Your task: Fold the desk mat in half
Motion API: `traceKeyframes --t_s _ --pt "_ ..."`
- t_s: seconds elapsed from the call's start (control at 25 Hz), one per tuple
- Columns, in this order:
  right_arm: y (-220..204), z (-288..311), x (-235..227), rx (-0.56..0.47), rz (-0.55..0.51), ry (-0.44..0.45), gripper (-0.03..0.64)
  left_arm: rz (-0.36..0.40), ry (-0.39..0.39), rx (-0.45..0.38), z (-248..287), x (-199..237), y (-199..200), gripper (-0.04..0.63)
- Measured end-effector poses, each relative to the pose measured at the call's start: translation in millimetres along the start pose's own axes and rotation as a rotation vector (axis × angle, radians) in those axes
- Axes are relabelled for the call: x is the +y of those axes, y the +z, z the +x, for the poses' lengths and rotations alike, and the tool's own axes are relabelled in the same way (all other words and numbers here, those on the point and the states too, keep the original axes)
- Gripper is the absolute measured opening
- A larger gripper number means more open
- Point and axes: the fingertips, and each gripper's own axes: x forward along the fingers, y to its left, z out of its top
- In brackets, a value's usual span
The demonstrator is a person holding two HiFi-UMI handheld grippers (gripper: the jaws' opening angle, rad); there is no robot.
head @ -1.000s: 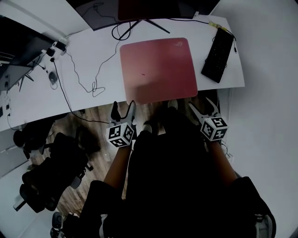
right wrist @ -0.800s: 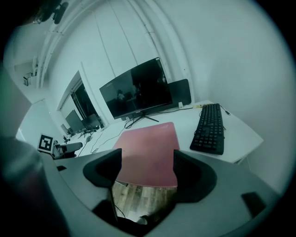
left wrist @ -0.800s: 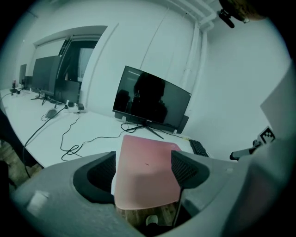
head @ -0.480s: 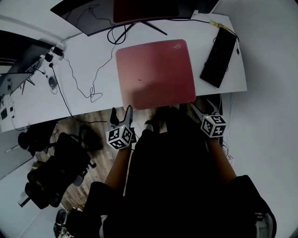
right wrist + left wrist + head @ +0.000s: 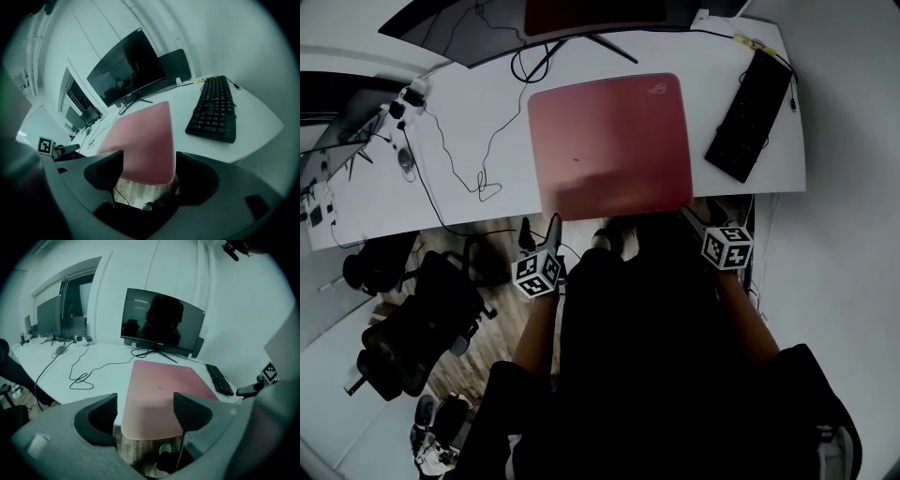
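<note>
One nearly square desk mat [image 5: 609, 141] lies flat, logo [image 5: 657, 90] at far-right corner.

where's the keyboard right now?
Head view: the black keyboard lies angled at the right end of the white desk, apart from the red desk mat to its left.

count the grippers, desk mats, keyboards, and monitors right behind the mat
grippers: 2 (left gripper, right gripper, both with jaws apart)
desk mat, red: 1
keyboard, black: 1
monitor: 1
total: 5
</note>
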Motion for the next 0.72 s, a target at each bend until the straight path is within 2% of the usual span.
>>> traceKeyframes --t_s 0.16,0.28,0.4,0.52,0.72 --pt "-5.9 6.5 -15.1 0.054 0.01 0.006 0.332 -0.056 0.034 0.034 5.5 11.8 -11.6 0.357" --pt "-14.6 13.6 -23.5 0.084 0.098 0.015 0.331 -0.083 0.051 0.05 17.6 22.3 -21.5 0.356" --pt "-28.2 25.3 -24.1 0.134 0.177 0.02 0.331 -0.079 0.02 0.082 32.5 26.6 -34.1 0.356" --pt "-38.1 36.4 -27.6 0.182 0.209 -0.004 0.331 -0.142 -0.016 0.137 46.2 30.4 -51.1 0.356" --pt "-49.6 46.5 -38.3 0.216 0.275 -0.062 0.331 -0.206 0.005 0.192 49.9 54.6 -71.4 0.356"
